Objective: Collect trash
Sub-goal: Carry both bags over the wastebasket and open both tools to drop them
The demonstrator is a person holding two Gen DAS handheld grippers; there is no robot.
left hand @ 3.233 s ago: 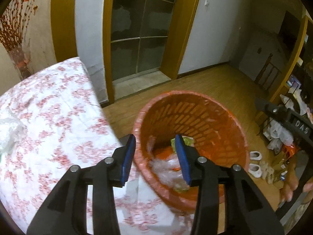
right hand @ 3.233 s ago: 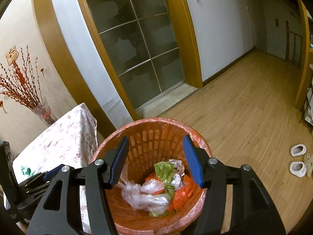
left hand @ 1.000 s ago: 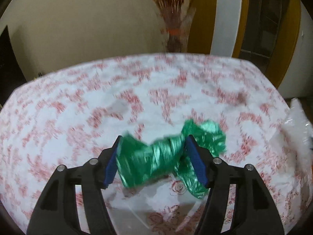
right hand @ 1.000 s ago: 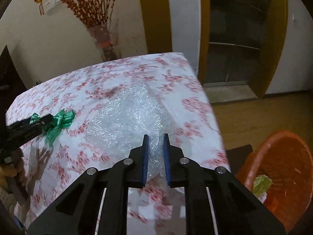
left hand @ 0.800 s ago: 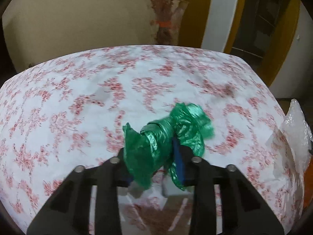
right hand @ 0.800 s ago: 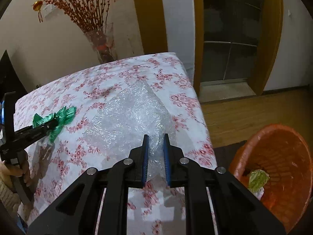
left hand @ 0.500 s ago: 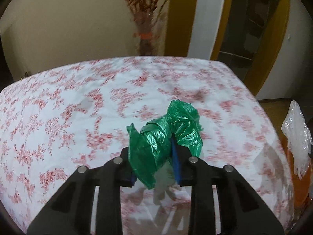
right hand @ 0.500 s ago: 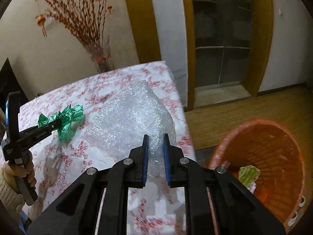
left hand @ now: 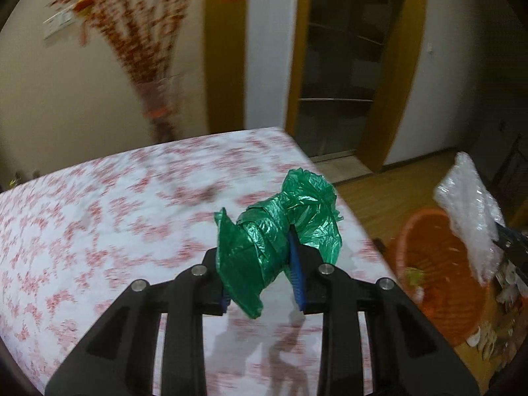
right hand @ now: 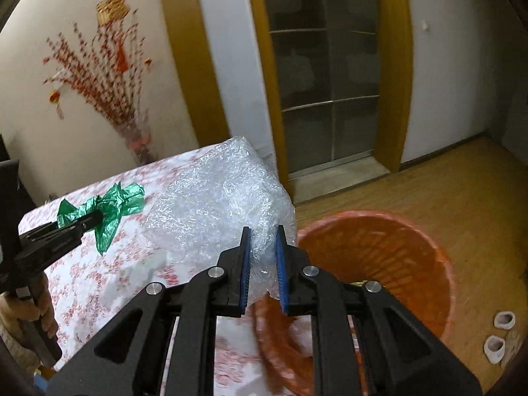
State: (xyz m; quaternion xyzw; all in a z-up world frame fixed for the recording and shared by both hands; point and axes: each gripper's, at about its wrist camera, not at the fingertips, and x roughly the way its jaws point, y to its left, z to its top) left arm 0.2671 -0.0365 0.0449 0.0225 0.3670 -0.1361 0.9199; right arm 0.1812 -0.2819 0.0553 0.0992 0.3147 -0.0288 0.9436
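Observation:
My left gripper (left hand: 260,264) is shut on a crumpled green plastic bag (left hand: 280,227) and holds it above the table with the red-flowered cloth (left hand: 99,231). The bag also shows in the right wrist view (right hand: 105,208). My right gripper (right hand: 262,260) is shut on a sheet of clear bubble wrap (right hand: 217,204), lifted near the table's right edge beside the orange trash basket (right hand: 412,257). In the left wrist view the bubble wrap (left hand: 468,211) hangs above the basket (left hand: 439,264), which holds some trash.
A vase of red branches (right hand: 132,132) stands behind the table by the wall. A glass door with yellow frame (right hand: 326,92) is behind. The wooden floor (right hand: 462,191) spreads right, with white slippers (right hand: 498,333) by the basket.
Both grippers have lifted their loads and swung right toward the basket. The green bag left the tablecloth; the bubble wrap now sits at the basket's rim.

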